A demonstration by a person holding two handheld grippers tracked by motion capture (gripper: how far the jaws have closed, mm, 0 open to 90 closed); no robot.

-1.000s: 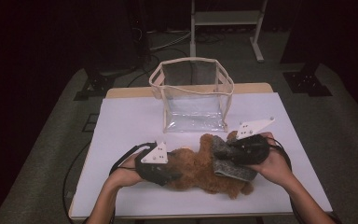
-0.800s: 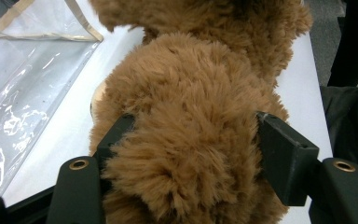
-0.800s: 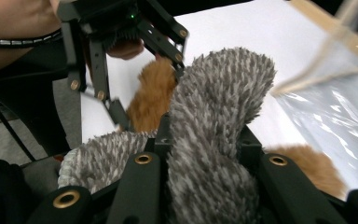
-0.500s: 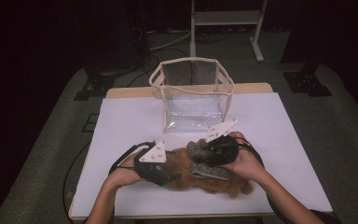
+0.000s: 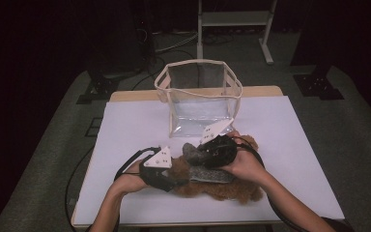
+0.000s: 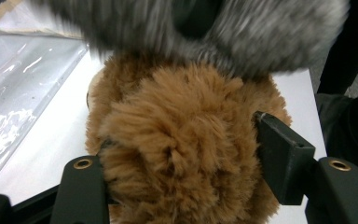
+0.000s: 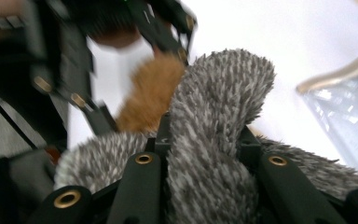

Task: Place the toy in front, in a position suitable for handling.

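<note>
White sheeting covers the counter (image 5: 125, 125), where left tongs (image 6: 182, 158), just closing, pinch the brown plush toy (image 6: 182, 140) while right tongs (image 7: 205, 163) grip grey fur fabric (image 7: 214, 116) near the clear bag (image 5: 200, 96).

A tan-brown plush toy (image 6: 182, 154) is clamped between the black jaws of the left gripper (image 6: 186, 154). Just beyond that gripper, a grey plush piece (image 7: 214, 135) flecked with white is pinched by the black right gripper (image 7: 209, 163). Brass-coloured rivets are seen on both sets of jaws. A clear plastic bag (image 5: 200, 99) with cream trim is seen beyond the right gripper, on a white tabletop (image 5: 294, 140).
</note>
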